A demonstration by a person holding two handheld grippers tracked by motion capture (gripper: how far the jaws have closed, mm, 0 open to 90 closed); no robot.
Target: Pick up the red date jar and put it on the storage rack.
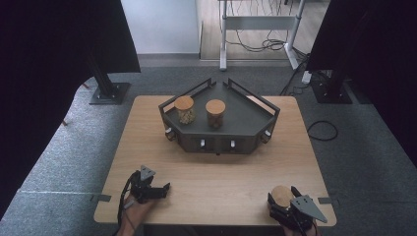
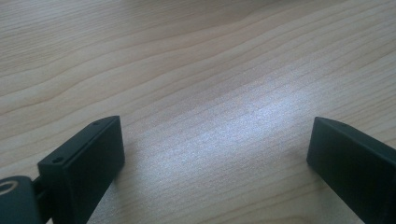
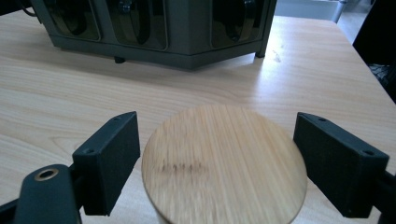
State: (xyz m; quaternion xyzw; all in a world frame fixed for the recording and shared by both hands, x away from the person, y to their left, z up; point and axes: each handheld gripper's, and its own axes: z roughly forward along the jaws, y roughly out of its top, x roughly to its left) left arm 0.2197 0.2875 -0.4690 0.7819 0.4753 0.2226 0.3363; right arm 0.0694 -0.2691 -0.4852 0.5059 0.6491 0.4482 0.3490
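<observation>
Plainly lying broad under everything: wooden table (image 1: 147,142), pale grain running across. Sitting toward twelve o'clock on it: dark angular rack (image 1: 248,123), railed along its back edges, small knobs showing along its front face at six o'clock. Standing upright on the rack's deck: two jars with wooden lids, left jar (image 1: 185,109) at about ten o'clock of the deck, middle jar (image 1: 215,113) just beside it toward three o'clock, the pair near but apart.

Resting at about five o'clock of the tabletop, close to the near edge: right gripper (image 1: 282,195), grey three-cornered plate on top, a person's hand behind it. Sitting between its two black pads: third jar (image 3: 224,162), round bamboo lid facing up, upright on the wood, well apart from the rack at its twelve o'clock. Standing at middling width, jaws flanking the lid at nine and three o'clock; left pad looking almost against the lid's edge, right pad showing a slight gap; hard to tell whether pressing.

Resting at about seven o'clock of the tabletop: left gripper (image 1: 166,187), cable trailing toward six o'clock, jaws spread wide, bare wood alone lying between its pads (image 2: 88,158).
</observation>
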